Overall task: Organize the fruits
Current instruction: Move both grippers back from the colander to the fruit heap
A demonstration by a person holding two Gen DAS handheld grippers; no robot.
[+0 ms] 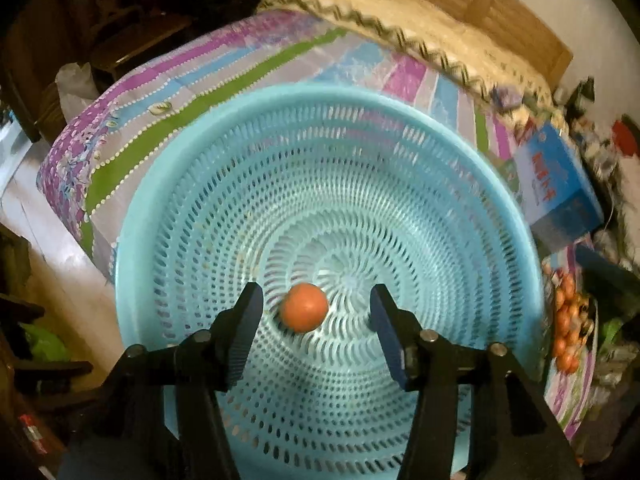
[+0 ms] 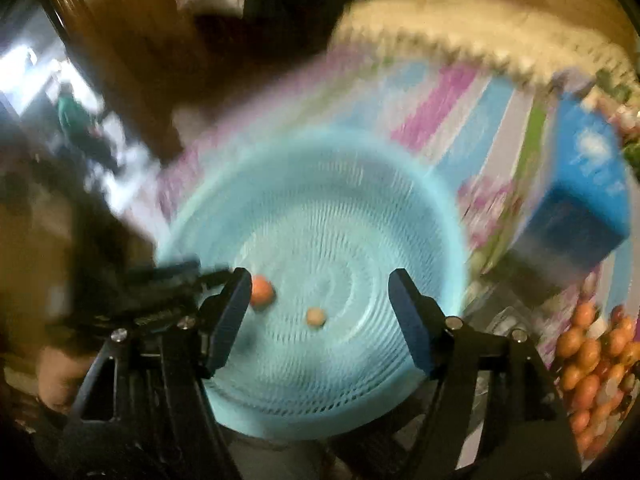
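Note:
A light blue perforated basket [image 1: 168,184] sits on a striped cloth. One orange fruit [image 1: 304,307] lies near its centre. My left gripper [image 1: 316,312] is open above the basket, with the fruit between its fingers but not touched. In the blurred right wrist view the basket [image 2: 400,160] holds an orange fruit [image 2: 262,290] at the left and a smaller one [image 2: 315,317] near the middle. My right gripper [image 2: 320,300] is open and empty above the basket. The left gripper [image 2: 160,280] shows at the basket's left rim.
A pile of orange fruits [image 2: 592,364] lies right of the basket, also in the left wrist view [image 1: 568,328]. A blue box [image 1: 556,176] stands at the right. A cream woven blanket [image 1: 420,20] lies behind. The striped cloth [image 1: 200,80] drops off at the left edge.

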